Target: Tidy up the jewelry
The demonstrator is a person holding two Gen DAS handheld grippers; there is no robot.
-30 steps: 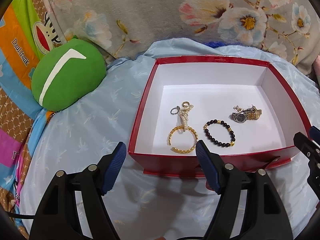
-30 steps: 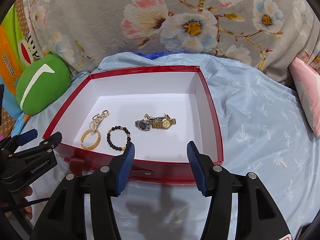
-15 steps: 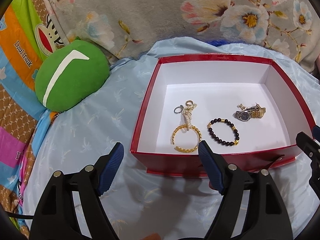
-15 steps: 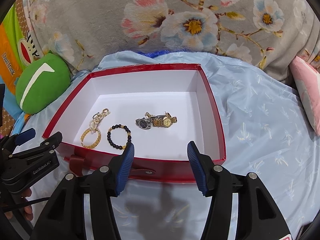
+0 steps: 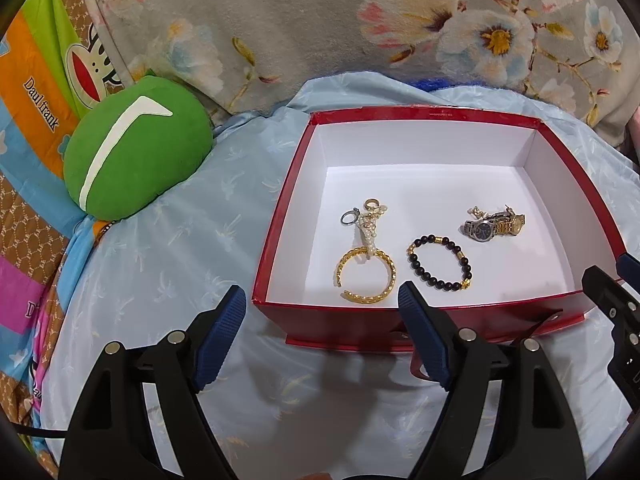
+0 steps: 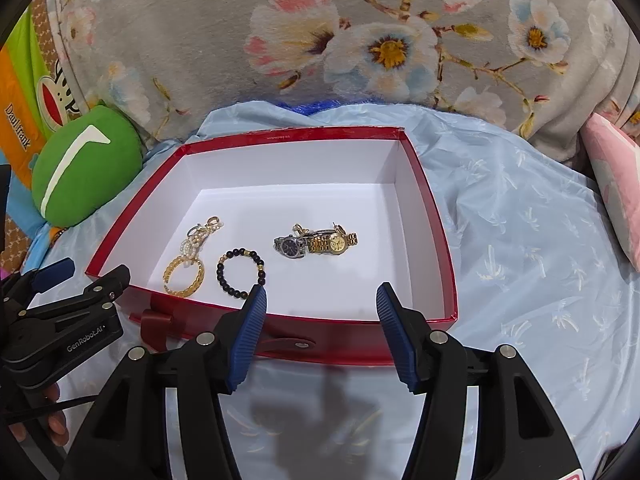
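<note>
A red box (image 5: 280, 216) (image 6: 436, 240) with a white inside sits on a light blue cloth. In it lie a gold bangle (image 5: 366, 278) (image 6: 184, 276), a pearl piece with rings (image 5: 368, 224) (image 6: 200, 232), a black bead bracelet (image 5: 439, 262) (image 6: 241, 274) and two watches (image 5: 494, 226) (image 6: 316, 242). My left gripper (image 5: 322, 304) is open and empty, just in front of the box's near left corner. My right gripper (image 6: 320, 306) is open and empty at the box's near wall.
A green round cushion (image 5: 136, 160) (image 6: 84, 172) lies left of the box. A floral blanket (image 6: 360, 40) rises behind it. A pink pillow (image 6: 616, 184) is at the far right. The blue cloth (image 6: 520, 240) spreads around the box.
The left gripper has drawn back and shifted left a little, so the box sits further right in its view. The right gripper has barely moved. The jewelry has not moved.
</note>
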